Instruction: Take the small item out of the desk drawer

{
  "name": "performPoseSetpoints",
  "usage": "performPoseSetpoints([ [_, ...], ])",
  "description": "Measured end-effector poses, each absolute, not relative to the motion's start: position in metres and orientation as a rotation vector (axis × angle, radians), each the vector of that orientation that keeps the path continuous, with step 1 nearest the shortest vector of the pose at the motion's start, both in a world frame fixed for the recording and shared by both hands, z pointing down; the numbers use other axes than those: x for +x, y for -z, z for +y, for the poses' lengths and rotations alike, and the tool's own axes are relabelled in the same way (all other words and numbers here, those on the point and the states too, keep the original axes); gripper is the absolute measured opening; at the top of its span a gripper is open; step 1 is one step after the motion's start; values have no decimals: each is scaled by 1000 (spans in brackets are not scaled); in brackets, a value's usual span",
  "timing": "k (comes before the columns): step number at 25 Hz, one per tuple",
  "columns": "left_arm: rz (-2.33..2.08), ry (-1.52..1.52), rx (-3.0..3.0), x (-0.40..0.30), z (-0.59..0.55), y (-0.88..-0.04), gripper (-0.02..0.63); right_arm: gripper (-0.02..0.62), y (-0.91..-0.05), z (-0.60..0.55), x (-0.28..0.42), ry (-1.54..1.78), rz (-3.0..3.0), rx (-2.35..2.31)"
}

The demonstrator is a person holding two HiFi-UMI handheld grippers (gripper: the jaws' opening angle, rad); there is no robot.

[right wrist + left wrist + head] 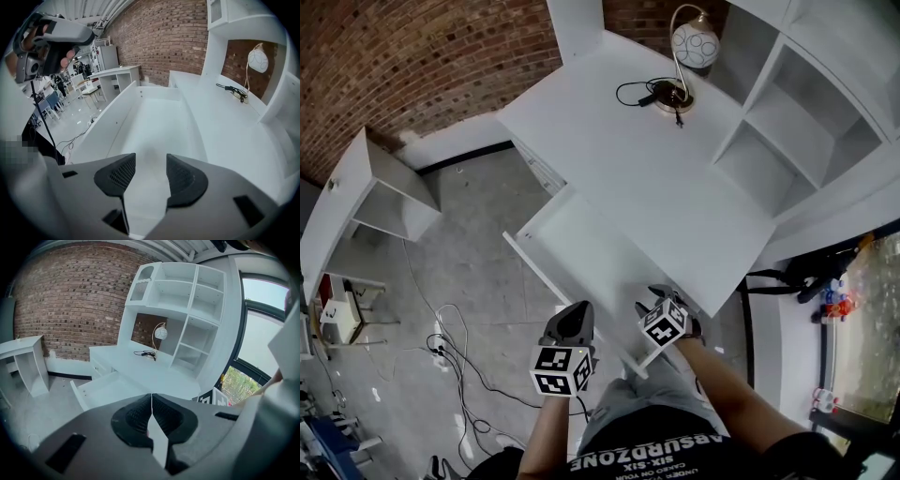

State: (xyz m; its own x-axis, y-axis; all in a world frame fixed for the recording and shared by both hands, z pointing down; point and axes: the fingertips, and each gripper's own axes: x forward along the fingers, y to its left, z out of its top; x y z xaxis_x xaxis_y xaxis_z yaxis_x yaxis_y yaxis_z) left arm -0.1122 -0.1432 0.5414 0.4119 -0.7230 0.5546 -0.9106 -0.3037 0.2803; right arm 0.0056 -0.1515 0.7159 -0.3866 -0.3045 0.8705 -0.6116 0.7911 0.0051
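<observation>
Here, at the far left a white side table (375,187) stands by the brick wall (422,66), with loose cables (455,347) on the floor below it. The left gripper (577,314) hangs just beside the near end of the open drawer (581,239). Its jaws are pressed together along a thin seam, and I cannot tell whether anything is pinched there. The drawer is pulled out from under the tabletop (647,159). The right gripper (656,292) is at the drawer's near right corner, its jaws apart with only the pale drawer floor between them. The small item cannot be made out in any view. Further right, a lamp (694,42) stands on the tabletop beside the shelves (797,112).
</observation>
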Motion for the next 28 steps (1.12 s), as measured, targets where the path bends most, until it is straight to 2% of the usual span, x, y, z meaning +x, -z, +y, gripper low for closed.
performPoseSetpoints([
  [28, -1323, -502, 2080, -108, -159, -569, 6, 202, -798, -170, 8, -463, -1865, 586],
])
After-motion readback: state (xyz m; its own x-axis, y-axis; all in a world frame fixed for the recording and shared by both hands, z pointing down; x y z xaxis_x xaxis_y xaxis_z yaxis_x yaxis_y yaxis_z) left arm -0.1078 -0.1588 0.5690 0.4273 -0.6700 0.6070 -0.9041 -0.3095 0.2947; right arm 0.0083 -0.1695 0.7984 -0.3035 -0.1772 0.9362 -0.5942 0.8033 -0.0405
